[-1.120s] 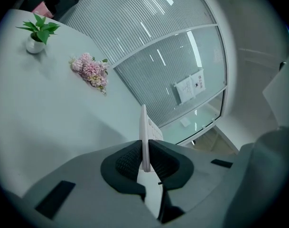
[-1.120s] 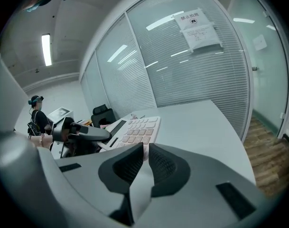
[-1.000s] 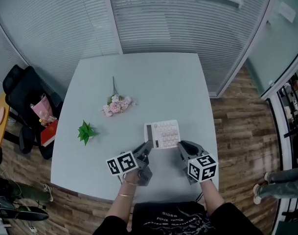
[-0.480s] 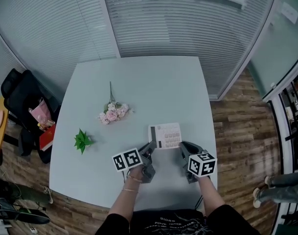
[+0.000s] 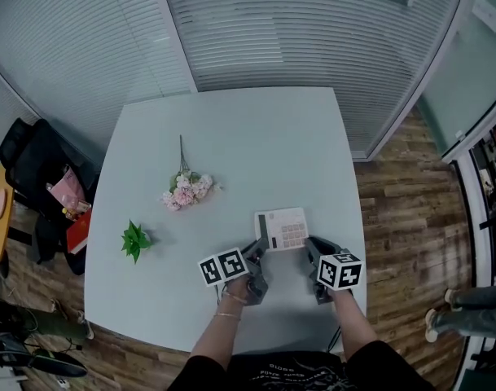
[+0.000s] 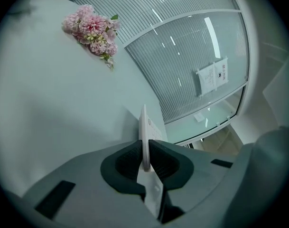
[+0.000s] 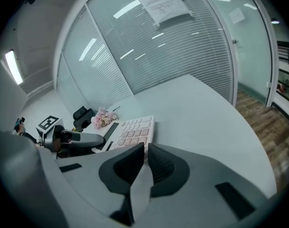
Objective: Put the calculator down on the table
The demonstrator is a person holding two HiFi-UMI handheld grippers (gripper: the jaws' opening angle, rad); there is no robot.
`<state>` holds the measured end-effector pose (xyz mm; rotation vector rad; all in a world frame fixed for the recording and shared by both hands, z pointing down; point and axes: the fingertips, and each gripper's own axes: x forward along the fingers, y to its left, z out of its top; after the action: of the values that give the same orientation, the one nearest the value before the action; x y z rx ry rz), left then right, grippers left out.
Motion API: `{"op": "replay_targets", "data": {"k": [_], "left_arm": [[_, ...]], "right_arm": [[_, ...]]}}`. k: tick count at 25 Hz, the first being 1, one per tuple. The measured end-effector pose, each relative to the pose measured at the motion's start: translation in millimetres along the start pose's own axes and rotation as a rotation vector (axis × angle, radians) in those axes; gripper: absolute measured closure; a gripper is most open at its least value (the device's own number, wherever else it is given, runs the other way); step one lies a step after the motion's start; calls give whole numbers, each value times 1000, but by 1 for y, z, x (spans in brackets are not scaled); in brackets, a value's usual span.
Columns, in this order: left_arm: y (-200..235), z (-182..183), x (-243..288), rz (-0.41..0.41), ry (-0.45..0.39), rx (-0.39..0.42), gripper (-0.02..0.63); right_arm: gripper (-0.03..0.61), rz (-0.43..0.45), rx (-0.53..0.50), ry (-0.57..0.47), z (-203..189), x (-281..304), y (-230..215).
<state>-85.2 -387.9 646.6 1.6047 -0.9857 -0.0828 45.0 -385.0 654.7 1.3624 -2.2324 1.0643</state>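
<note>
A white calculator (image 5: 282, 229) with pale pink keys is held between both grippers low over the near right part of the pale table (image 5: 231, 137). My left gripper (image 5: 260, 248) is shut on its left edge. In the left gripper view the calculator (image 6: 145, 127) stands edge-on between the pads of my left gripper (image 6: 145, 163). My right gripper (image 5: 311, 248) is shut on the near right corner. In the right gripper view the calculator (image 7: 130, 133) lies almost flat ahead of my right gripper (image 7: 145, 158). Whether it touches the table I cannot tell.
A bunch of pink flowers (image 5: 182, 192) lies left of the middle of the table, and a small green plant (image 5: 134, 239) sits near its left edge. A black chair (image 5: 36, 161) with a red book (image 5: 78, 230) stands beside the table on the left. Glass walls with blinds run behind.
Both grippers have sunk toward the table with the calculator and shifted a little to the right in the head view. The calculator has tilted flatter.
</note>
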Motion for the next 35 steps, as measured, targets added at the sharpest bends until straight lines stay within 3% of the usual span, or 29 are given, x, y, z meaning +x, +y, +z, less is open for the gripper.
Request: {"op": "replay_targets", "data": {"k": [17,19,22,24,28,35], "left_arm": [[11,-8,8,74,-9,-20,554],[15,-11,8,107,-8,-14,516],[15,-15,7,130,-11,-4,419],[9,-15,6,131,-20,20,352],[0,-20,-1,148,-3,105,280],[-32,-36,-23,91,40,306,264]], "right_arm": [[548,-53,66,51,-11,12,-14],[537,-45,62,59,-12,14,-12],[461,-8,62,67,-14,15,-4],[371,6,63,68,-15,14,-1],[288,16,18,55,-14,5,7],[258,42,-137,4,-7,-26,32]]}}
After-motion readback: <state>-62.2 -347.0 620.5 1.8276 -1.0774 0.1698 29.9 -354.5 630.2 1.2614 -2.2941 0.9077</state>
